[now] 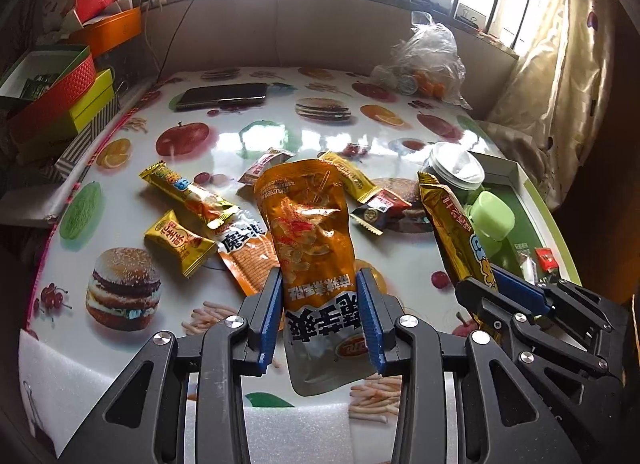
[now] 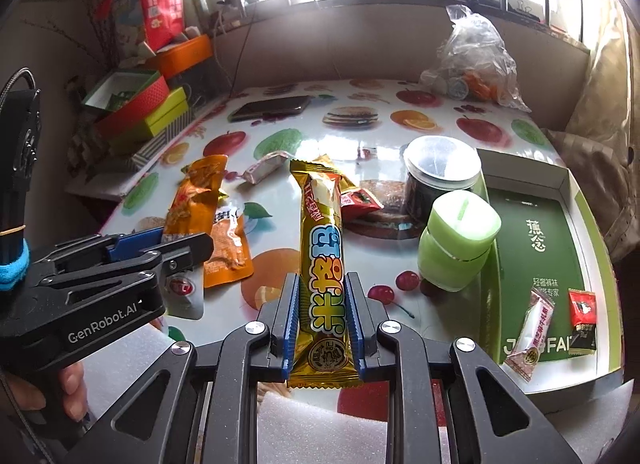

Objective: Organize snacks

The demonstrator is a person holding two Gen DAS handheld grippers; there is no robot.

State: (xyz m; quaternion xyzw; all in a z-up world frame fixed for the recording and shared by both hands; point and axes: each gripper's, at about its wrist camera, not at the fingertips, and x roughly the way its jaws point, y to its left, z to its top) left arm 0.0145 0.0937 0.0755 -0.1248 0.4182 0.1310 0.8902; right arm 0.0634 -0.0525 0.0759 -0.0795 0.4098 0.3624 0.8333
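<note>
Two claws each carry one snack clear of the glossy fruit-and-burger-print counter. The left claw is partly closed, its blue ribbed pads pinching the lower half of a tall orange foil snack pouch with a grey bottom, which stands upright between them with its top rising toward the window. The right claw is narrower, its blue pads clamped on the sides of a long gold-wrapped snack bar with coloured lettering that also points up and away. Both claws tilt downward over the near counter edge, side by side; in the right wrist view the left one enters from the left, gripped by a person's hand below it. On the counter beneath lie loose snacks: a gold bar, a small yellow packet, an orange flat packet and a dark red-and-black sachet. To the right, an open green-lined cardboard box already holds a pink-and-white wrapped sweet and a small red-and-black sachet. Just beside the box's left wall stand a pale green plastic jar and, behind it, a dark jar with a clear lid.
</note>
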